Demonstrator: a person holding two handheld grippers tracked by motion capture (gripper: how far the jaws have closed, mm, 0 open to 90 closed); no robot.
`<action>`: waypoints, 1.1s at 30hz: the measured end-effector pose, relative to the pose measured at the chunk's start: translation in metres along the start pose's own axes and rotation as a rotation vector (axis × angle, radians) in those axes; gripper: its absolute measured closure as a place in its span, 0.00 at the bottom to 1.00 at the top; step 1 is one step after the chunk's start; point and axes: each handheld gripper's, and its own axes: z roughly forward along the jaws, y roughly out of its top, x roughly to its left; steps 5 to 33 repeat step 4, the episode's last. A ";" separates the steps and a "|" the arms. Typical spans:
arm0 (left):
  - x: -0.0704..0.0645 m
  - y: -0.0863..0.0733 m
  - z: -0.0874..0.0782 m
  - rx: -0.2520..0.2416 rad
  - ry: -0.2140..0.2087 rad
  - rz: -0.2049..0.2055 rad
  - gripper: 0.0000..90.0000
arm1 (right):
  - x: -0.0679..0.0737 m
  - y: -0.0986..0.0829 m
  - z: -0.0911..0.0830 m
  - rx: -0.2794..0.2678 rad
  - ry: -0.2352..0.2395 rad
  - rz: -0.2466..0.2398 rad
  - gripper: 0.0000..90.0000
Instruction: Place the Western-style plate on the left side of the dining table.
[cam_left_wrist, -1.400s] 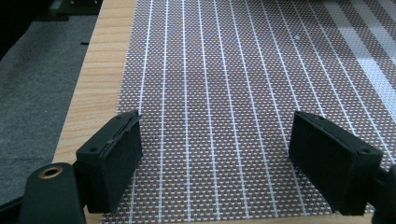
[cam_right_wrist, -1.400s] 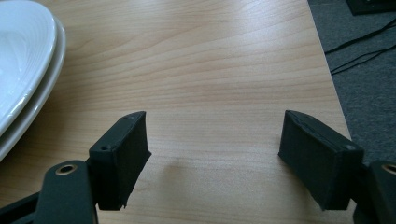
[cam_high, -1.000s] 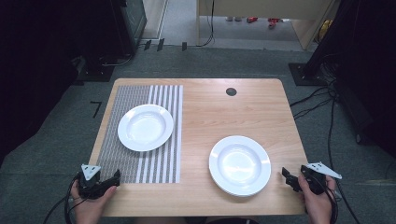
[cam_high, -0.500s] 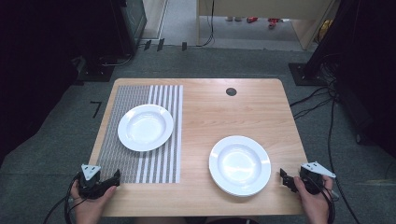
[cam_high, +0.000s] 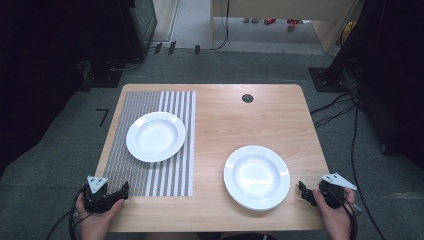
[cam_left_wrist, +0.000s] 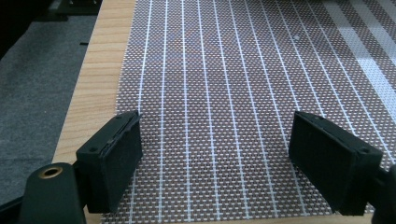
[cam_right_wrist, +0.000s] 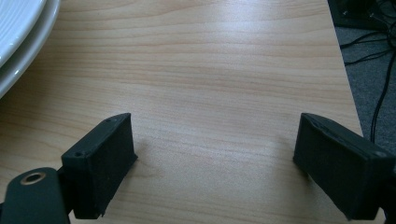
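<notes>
A white plate (cam_high: 155, 136) sits on the grey striped placemat (cam_high: 130, 172) on the left half of the table. A stack of two white plates (cam_high: 256, 176) rests on bare wood at the right front. My left gripper (cam_high: 123, 189) is held at the front left corner, open, its jaws over the placemat (cam_left_wrist: 215, 93) with nothing between them (cam_left_wrist: 215, 163). My right gripper (cam_high: 302, 192) is at the front right edge, just right of the stack, open over bare wood (cam_right_wrist: 215, 163). The stacked rims (cam_right_wrist: 21, 37) show at the upper left of the right gripper view.
The wooden table (cam_high: 240, 125) has a dark round cable hole (cam_high: 247, 98) near its far edge. Grey carpet surrounds it, with cables (cam_high: 335, 107) on the floor to the right and dark equipment at both sides.
My right gripper has shifted slightly left, closer to the stacked plates. The left gripper and the plates have not moved.
</notes>
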 end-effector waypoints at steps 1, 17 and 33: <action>0.000 0.000 0.000 0.000 0.000 0.000 0.19 | 0.000 0.000 0.000 0.000 0.000 0.000 0.13; 0.000 0.000 0.000 0.000 -0.001 0.000 0.19 | 0.000 0.000 0.000 -0.001 0.001 -0.001 0.13; 0.000 0.000 0.000 0.000 -0.001 0.000 0.19 | 0.000 0.000 0.000 -0.001 0.001 -0.001 0.13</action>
